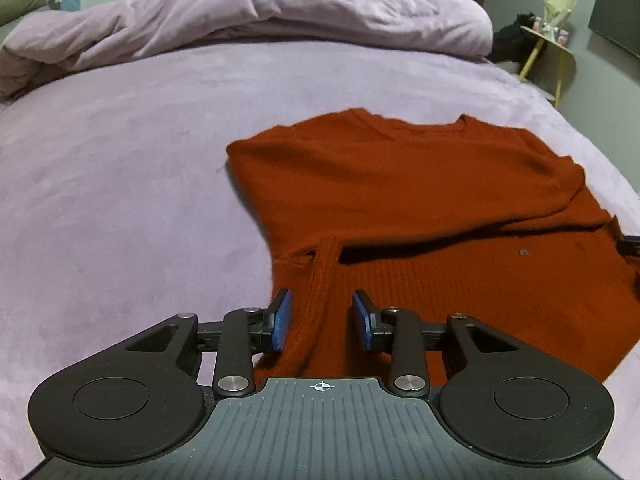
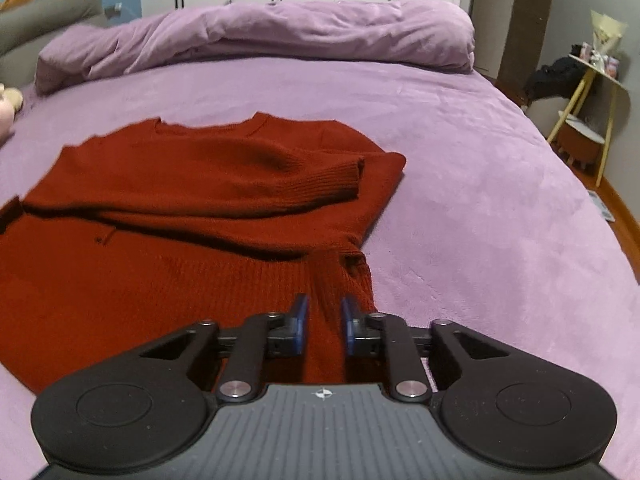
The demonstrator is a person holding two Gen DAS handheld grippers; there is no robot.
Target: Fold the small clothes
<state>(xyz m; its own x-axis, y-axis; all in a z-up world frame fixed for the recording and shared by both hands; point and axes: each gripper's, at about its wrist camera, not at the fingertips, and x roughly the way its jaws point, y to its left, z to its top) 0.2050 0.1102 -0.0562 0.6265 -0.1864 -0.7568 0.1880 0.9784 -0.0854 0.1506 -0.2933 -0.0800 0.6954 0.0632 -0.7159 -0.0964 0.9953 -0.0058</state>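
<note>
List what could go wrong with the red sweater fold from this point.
1. Both sleeves are already folded across the red sweater; a sharp lift of the hem could slide the right sleeve cuff off the body.
2. The left gripper and right gripper each straddle knit near a hem corner without visibly pinching it, so closing might catch just one layer.
3. Uneven lifting would probably skew the fold on the soft purple bedspread.

Bare bed [image 1: 120, 184] lies open from 9 to 12 o'clock; the bunched duvet [image 1: 248, 20] blocks 12.
</note>
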